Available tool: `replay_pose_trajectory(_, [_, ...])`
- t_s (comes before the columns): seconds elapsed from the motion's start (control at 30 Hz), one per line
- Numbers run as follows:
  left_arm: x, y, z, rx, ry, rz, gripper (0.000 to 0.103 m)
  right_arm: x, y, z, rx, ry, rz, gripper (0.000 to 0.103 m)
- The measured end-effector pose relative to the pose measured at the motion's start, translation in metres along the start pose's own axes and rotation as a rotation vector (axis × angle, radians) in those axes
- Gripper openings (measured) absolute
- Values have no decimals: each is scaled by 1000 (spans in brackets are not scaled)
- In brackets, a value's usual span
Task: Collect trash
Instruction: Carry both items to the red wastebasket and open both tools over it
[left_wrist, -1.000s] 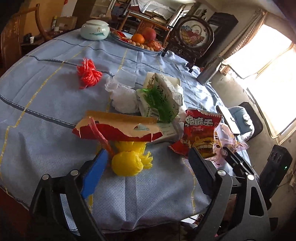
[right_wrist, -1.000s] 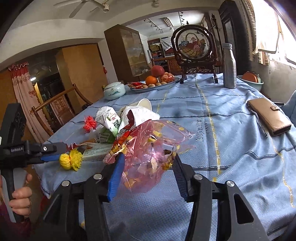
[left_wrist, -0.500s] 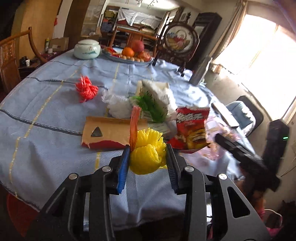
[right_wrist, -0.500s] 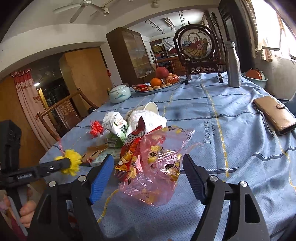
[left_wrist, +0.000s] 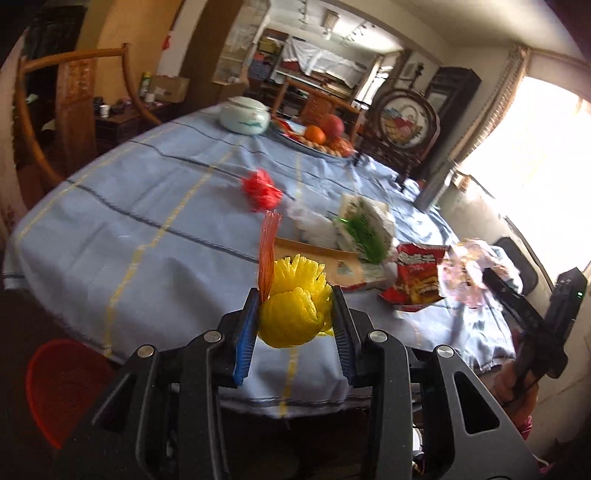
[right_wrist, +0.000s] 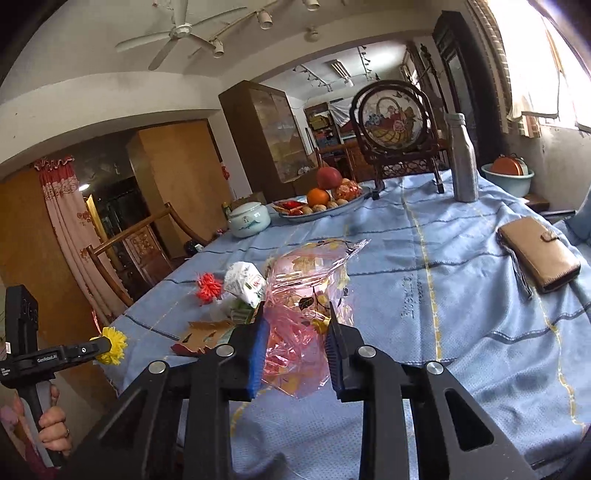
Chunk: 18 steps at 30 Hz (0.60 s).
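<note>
My left gripper (left_wrist: 294, 295) is shut on a yellow foam net (left_wrist: 295, 314) with an orange net strip (left_wrist: 267, 251) sticking up from it, held above the near edge of the blue tablecloth (left_wrist: 122, 229). My right gripper (right_wrist: 297, 314) has its jaws closing on a pink clear plastic bag (right_wrist: 310, 273), and the pads press its lower part. On the cloth lie a red net (left_wrist: 260, 188), white crumpled plastic (left_wrist: 310, 223), a white-green carton (left_wrist: 364, 225), torn brown cardboard (left_wrist: 321, 258) and a red snack bag (left_wrist: 417, 273). The left gripper (right_wrist: 99, 345) shows at the table's left edge, in a hand.
A red basket (left_wrist: 62, 384) stands on the floor at the lower left. Further back on the table are a fruit plate (right_wrist: 321, 206), a lidded jar (right_wrist: 247, 219), a steel bottle (right_wrist: 461, 158), a framed embroidery stand (right_wrist: 395, 122) and a brown wallet (right_wrist: 539, 258). A wooden chair (left_wrist: 70, 107) is at the left.
The left gripper closed on the yellow net and drew it back off the cloth toward the table's edge. The right gripper opened wider, then closed on the pink bag and rose a little.
</note>
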<state>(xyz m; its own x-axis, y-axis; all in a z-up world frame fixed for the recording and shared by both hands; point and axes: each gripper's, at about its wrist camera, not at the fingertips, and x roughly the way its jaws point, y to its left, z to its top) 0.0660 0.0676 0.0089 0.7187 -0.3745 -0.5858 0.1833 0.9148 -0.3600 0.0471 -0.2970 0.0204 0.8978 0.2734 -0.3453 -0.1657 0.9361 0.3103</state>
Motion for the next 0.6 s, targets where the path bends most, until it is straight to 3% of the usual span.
replay_pose_trajectory(0.17, [-40, 53, -18, -114, -29, 155, 39, 0, 39, 8, -63, -13, 121, 29])
replay_pose_trajectory(0.3, [-59, 106, -47, -259, 10, 304, 39, 18, 91, 5, -143, 34, 276, 29])
replay_pose_trajectory(0.4, [-61, 143, -66, -367, 41, 354, 39, 37, 122, 2, -180, 71, 339, 28])
replay_pose_trajectory(0.6, [-39, 193, -93, -456, 117, 410, 41, 78, 191, -19, -219, 228, 503, 25])
